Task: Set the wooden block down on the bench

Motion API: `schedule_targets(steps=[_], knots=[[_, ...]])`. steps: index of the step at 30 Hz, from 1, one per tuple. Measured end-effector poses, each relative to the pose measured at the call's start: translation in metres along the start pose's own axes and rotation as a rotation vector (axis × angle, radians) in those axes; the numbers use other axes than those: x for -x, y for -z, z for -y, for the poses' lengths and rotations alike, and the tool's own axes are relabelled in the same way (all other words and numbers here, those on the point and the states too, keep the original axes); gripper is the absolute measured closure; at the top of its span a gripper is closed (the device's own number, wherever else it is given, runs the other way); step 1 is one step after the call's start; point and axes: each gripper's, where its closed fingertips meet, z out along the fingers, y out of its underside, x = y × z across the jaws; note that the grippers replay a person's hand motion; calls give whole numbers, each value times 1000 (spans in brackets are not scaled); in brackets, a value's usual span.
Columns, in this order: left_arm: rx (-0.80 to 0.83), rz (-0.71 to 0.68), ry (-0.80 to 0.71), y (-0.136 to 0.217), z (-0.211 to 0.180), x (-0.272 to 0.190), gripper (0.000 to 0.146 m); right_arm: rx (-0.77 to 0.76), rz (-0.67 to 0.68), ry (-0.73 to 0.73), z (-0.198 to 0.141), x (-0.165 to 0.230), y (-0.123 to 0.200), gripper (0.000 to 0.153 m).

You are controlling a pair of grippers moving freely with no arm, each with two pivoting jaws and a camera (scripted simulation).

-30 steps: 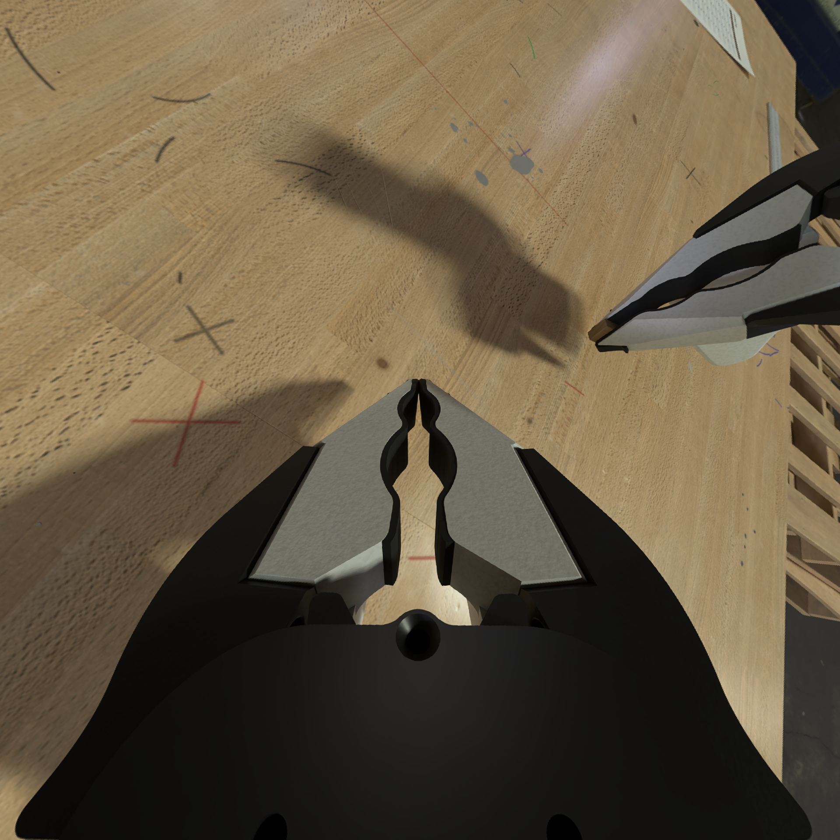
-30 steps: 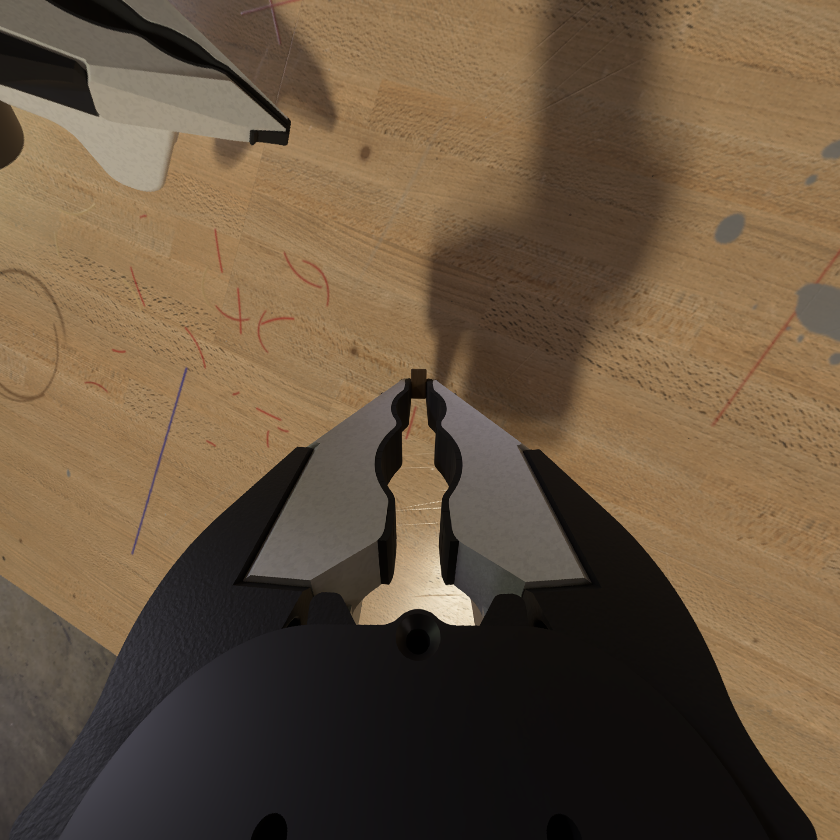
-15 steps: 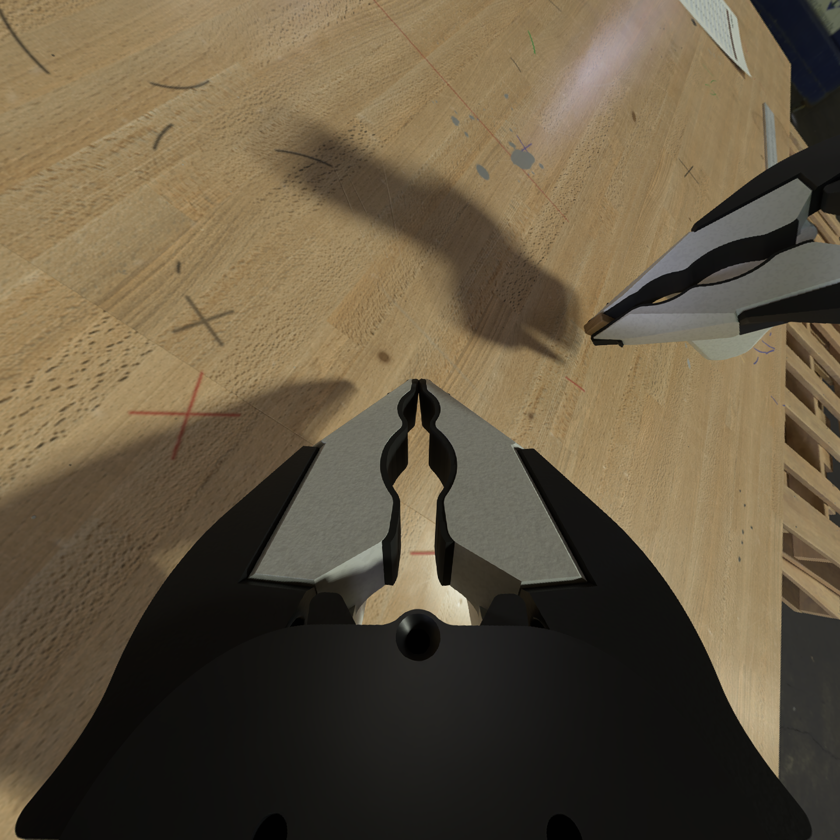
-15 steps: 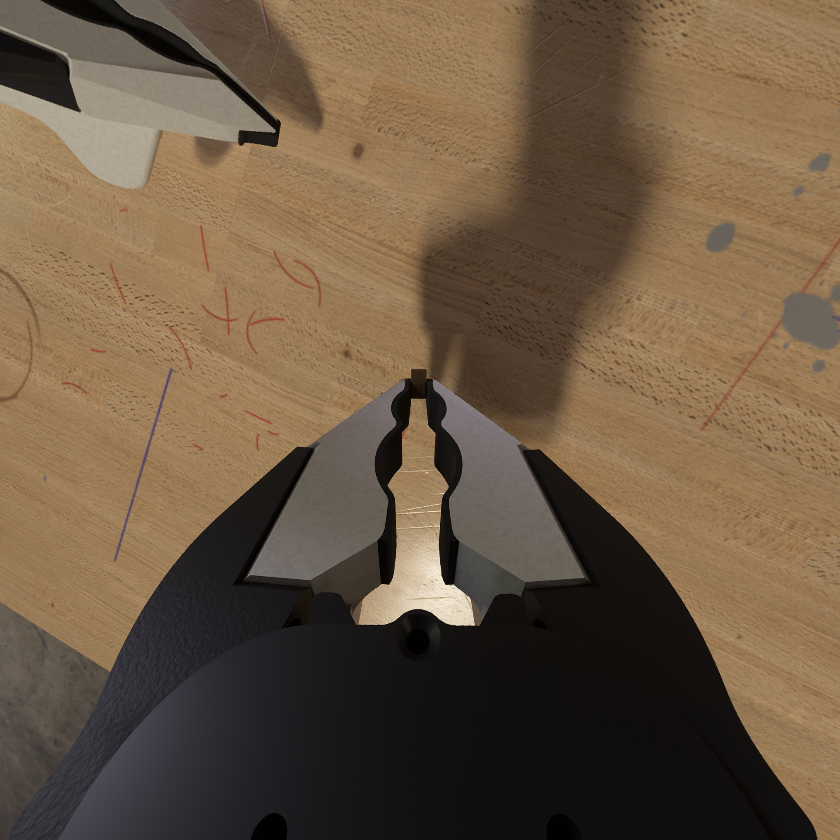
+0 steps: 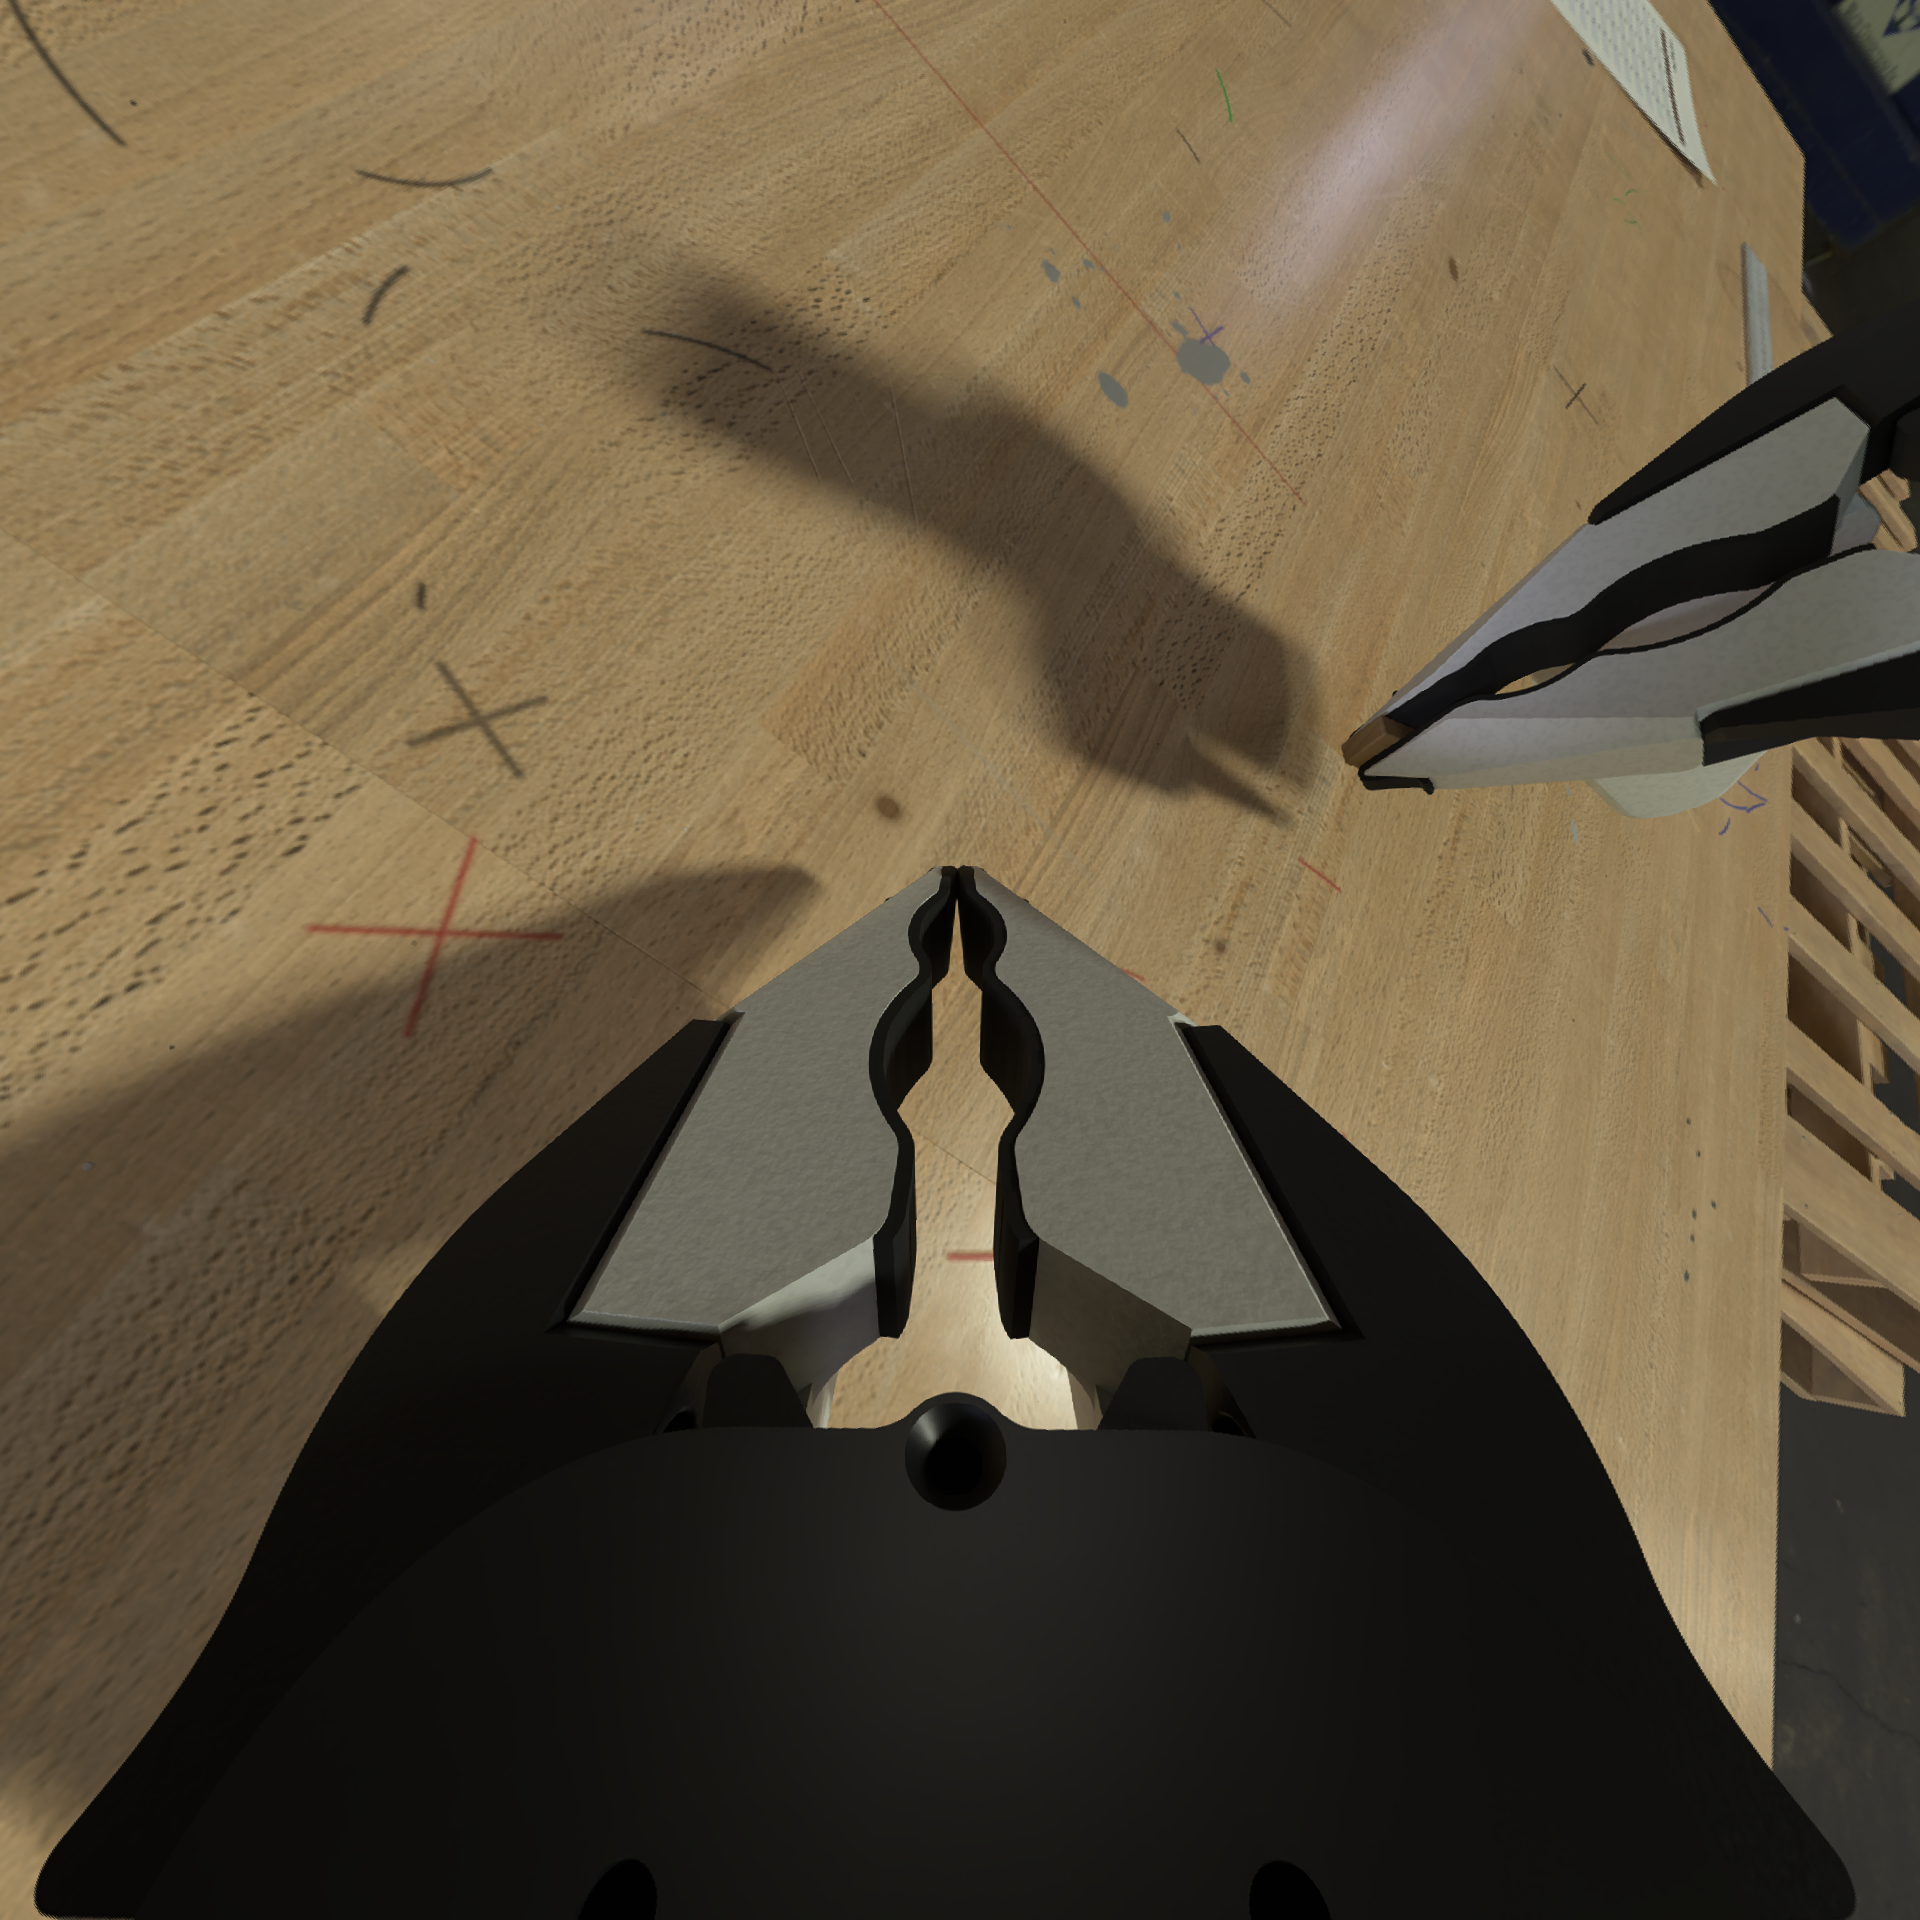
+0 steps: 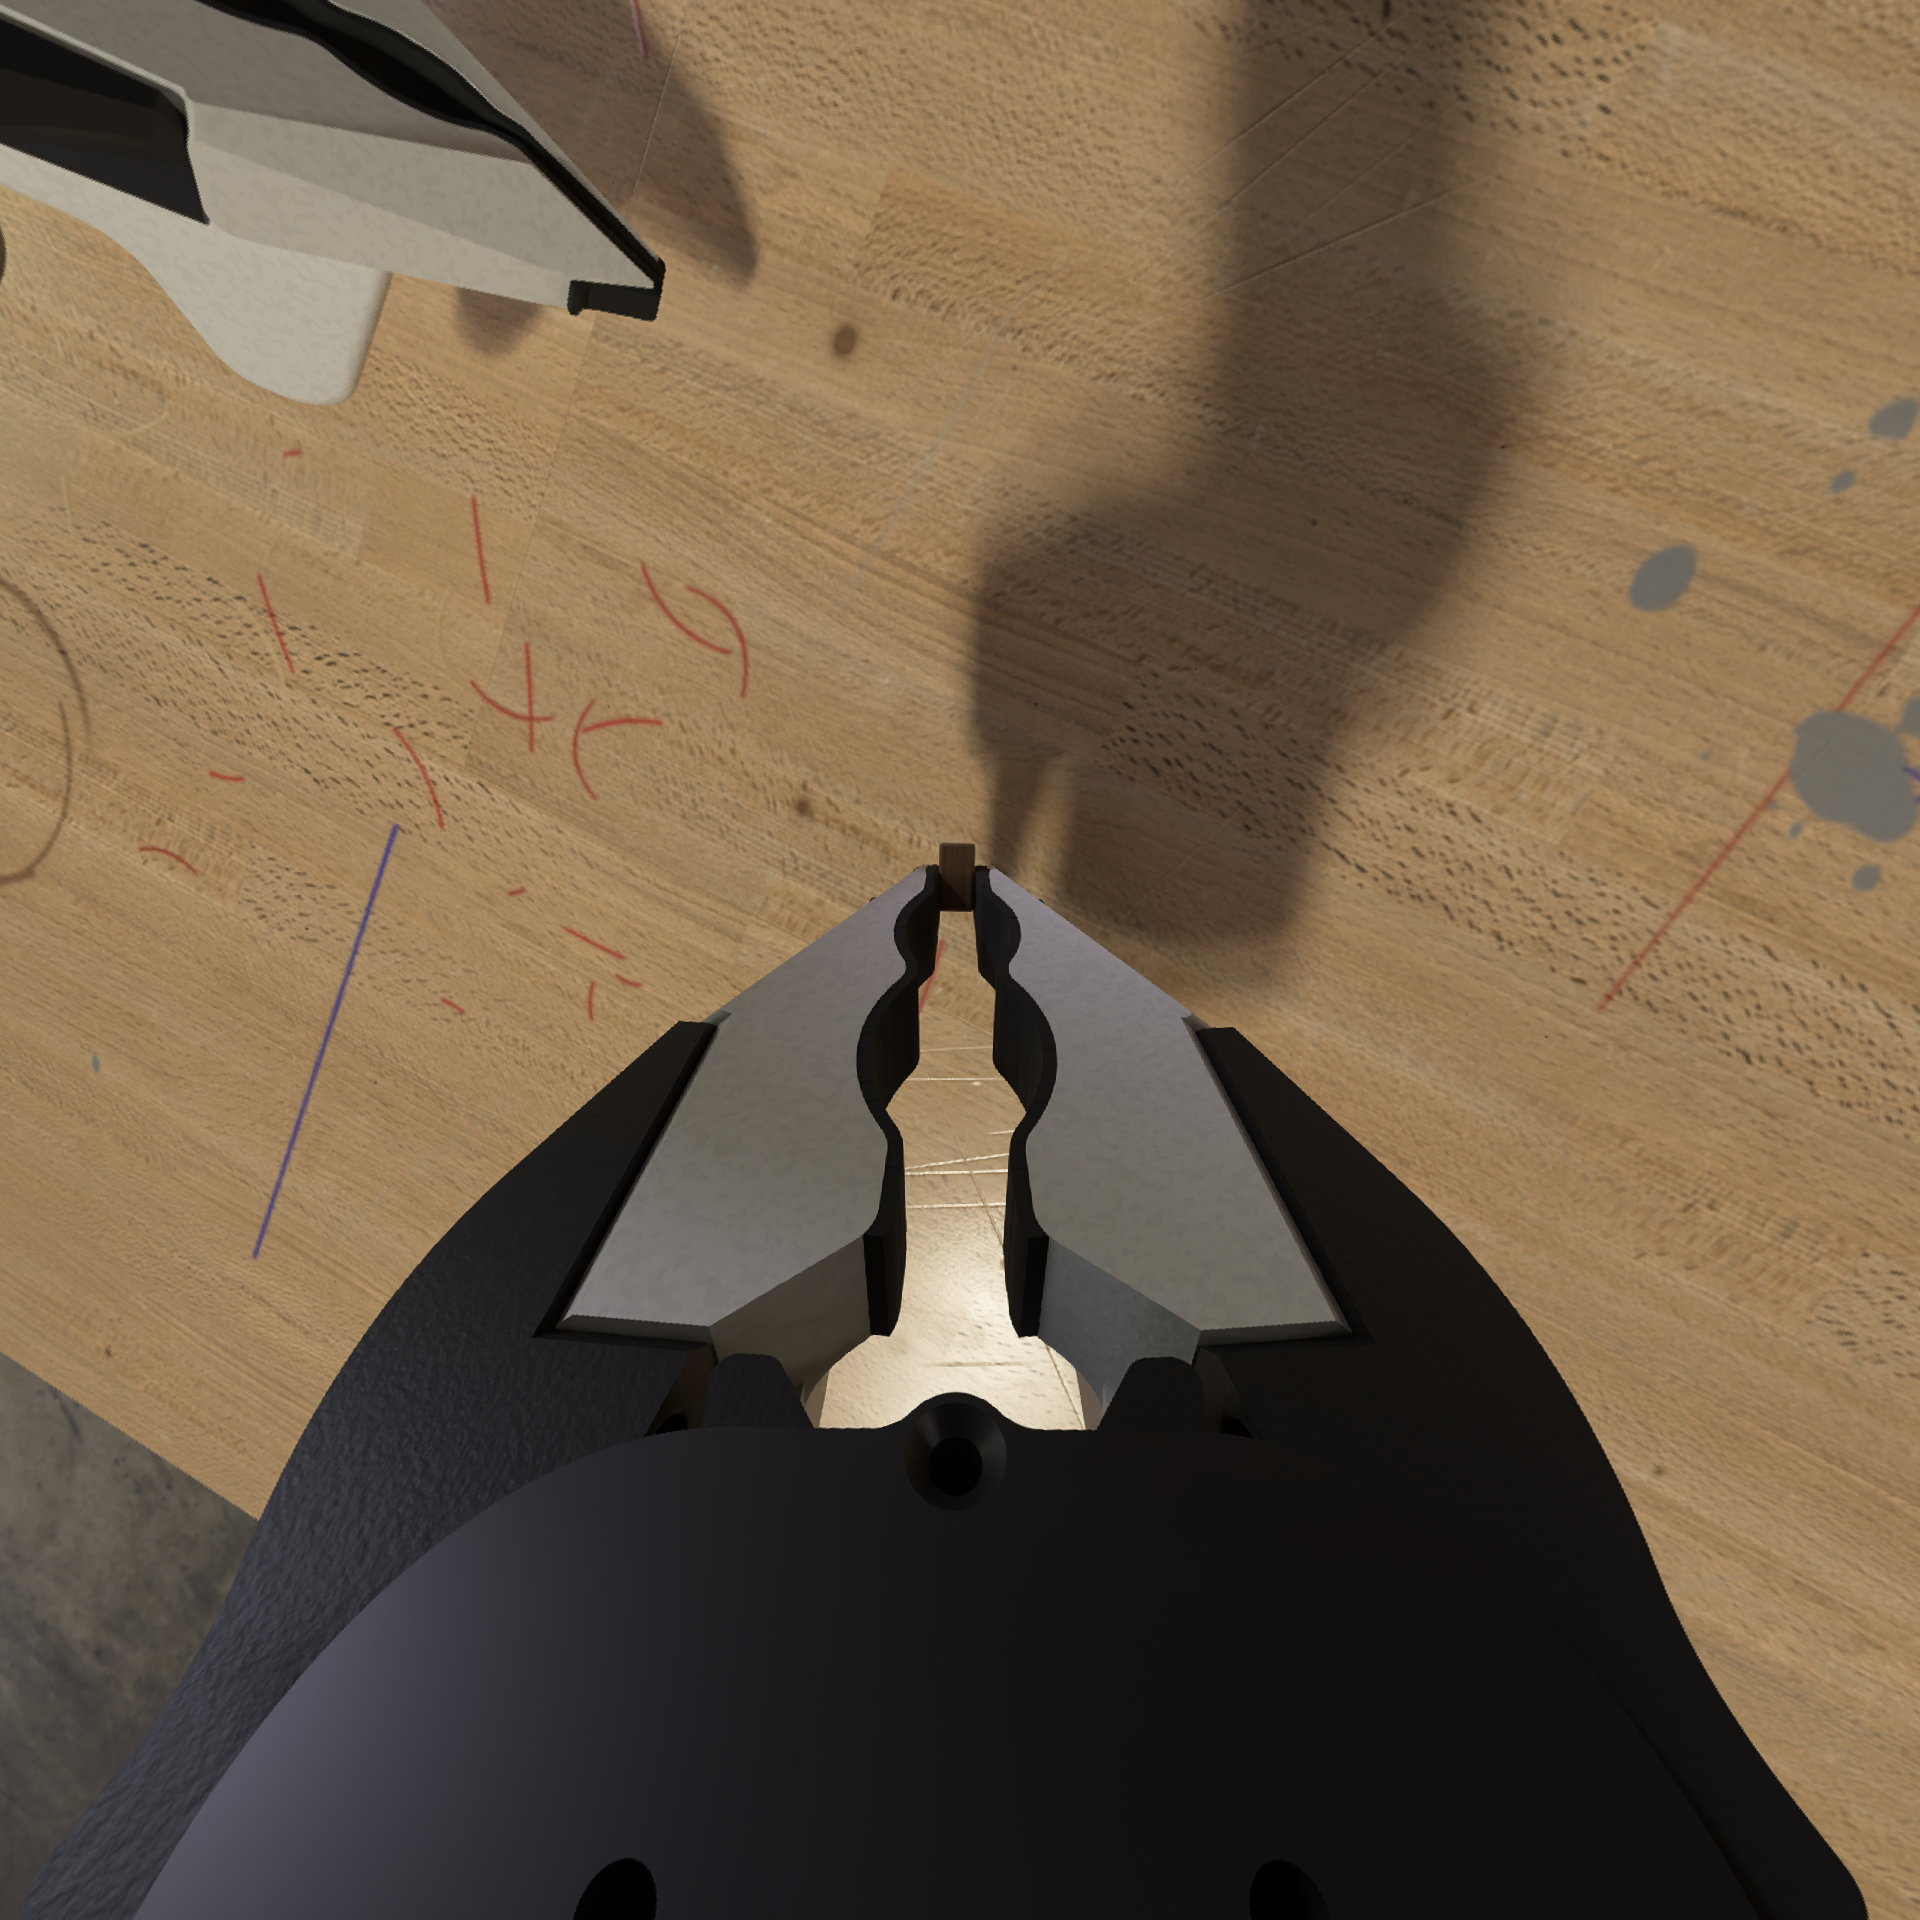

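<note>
My right gripper (image 6: 956, 888) is shut on a small brown wooden block (image 6: 955, 871), pinched at its very fingertips above the wooden bench (image 6: 1351, 1143). In the left wrist view the right gripper (image 5: 1387, 758) comes in from the right, and the block (image 5: 1366, 740) shows as a brown end at its tip, close over the bench (image 5: 623, 520). My left gripper (image 5: 956, 878) is shut and empty above the bench. It also shows in the right wrist view at the upper left (image 6: 613, 296).
The bench bears pen and paint marks: a red cross (image 5: 436, 935), a black cross (image 5: 478, 717), grey blots (image 6: 1849, 769). A white sheet (image 5: 1642, 73) lies at the far corner. Wooden slats (image 5: 1849, 1039) run past the right edge. The bench's near edge meets grey floor (image 6: 94, 1558).
The right gripper with the block has drifted slightly over the bench and its shadow tip lies closer to the block. The left gripper has shifted a little. Both stay shut.
</note>
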Motion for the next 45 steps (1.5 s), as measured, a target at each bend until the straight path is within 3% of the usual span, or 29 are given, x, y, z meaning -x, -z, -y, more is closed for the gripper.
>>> schedule_targets(steps=[20, 29, 45], knots=[[-2, -17, 18, 0, -1, 1, 146, 1, -23, 42, -4, -17, 12, 147], [-58, -135, 134, 0, 5, 1, 146, -51, 62, -18, -9, -22, 11, 147], [12, -90, 117, -11, 16, -1, 146, -106, 151, -31, -18, -21, 13, 147]])
